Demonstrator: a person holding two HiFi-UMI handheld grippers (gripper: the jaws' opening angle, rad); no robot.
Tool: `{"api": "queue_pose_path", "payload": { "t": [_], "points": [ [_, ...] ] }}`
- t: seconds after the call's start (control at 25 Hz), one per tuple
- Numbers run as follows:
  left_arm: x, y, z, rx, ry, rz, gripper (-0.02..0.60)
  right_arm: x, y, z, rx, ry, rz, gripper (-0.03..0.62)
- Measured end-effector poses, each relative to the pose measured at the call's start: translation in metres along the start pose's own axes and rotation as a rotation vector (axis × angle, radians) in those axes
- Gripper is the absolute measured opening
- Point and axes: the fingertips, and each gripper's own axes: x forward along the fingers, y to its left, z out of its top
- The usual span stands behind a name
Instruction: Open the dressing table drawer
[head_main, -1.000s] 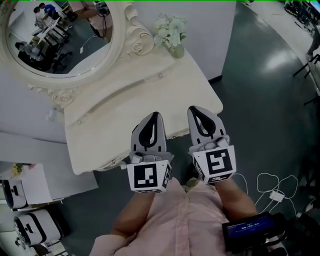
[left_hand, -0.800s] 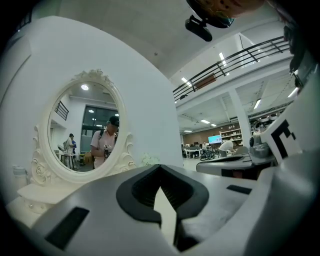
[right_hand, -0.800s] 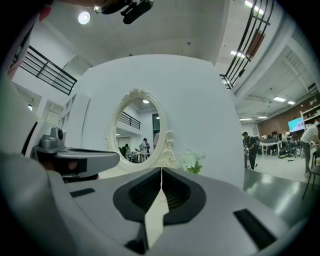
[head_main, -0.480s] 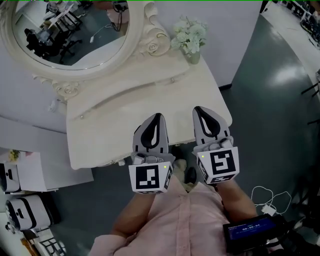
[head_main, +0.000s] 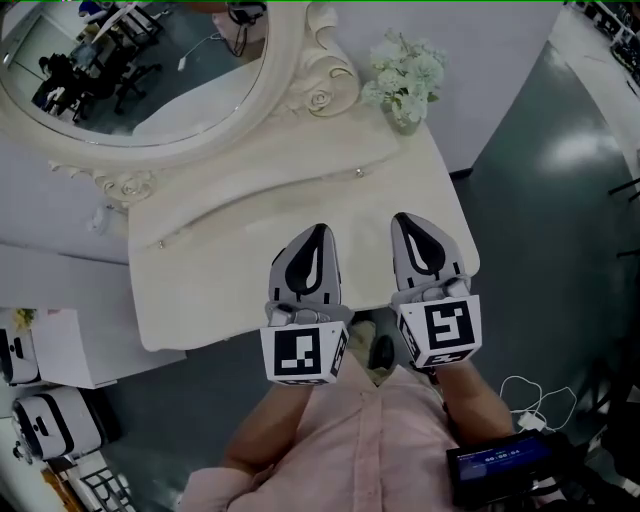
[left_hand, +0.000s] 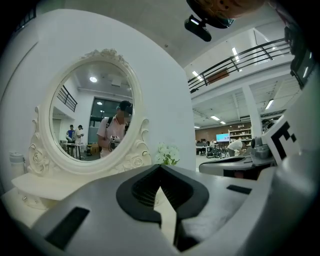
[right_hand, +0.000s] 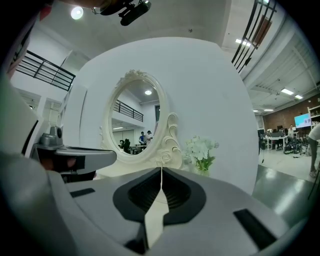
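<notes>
The cream dressing table (head_main: 220, 270) fills the middle of the head view, with its oval mirror (head_main: 140, 70) at the back left. Its drawer front is hidden under the tabletop's front edge. My left gripper (head_main: 318, 234) and right gripper (head_main: 409, 221) hover side by side over the front part of the tabletop and point toward the mirror. Both are shut with nothing between the jaws. In the left gripper view the left gripper (left_hand: 160, 167) faces the mirror (left_hand: 95, 120). In the right gripper view the right gripper (right_hand: 161, 170) faces the mirror (right_hand: 137, 125) too.
A vase of white flowers (head_main: 405, 75) stands at the table's back right corner. A low white cabinet (head_main: 70, 355) and headset-like devices (head_main: 45, 425) sit at the left. Cables (head_main: 530, 395) and a dark device (head_main: 500, 462) lie on the grey floor at the lower right.
Both grippers have moved forward from the table's front edge to over the tabletop. A small knob under the front edge, seen earlier, is now out of sight.
</notes>
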Motion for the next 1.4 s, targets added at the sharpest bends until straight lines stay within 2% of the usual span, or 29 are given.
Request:
{"api": "queue_pose_path", "payload": {
  "t": [0.8, 1.16, 1.4],
  "points": [
    [0.084, 0.062, 0.023, -0.04, -0.042, -0.042, 0.021, 0.093, -0.01, 0.035, -0.062, -0.004, -0.048, 0.02],
    [0.102, 0.06, 0.008, -0.044, -0.017, -0.014, 0.021, 0.113, -0.021, 0.022, -0.061, 0.032, 0.004, 0.02],
    [0.114, 0.06, -0.015, -0.066, 0.033, 0.007, 0.021, 0.126, -0.026, 0.002, -0.051, 0.067, 0.048, 0.02]
  ]
}}
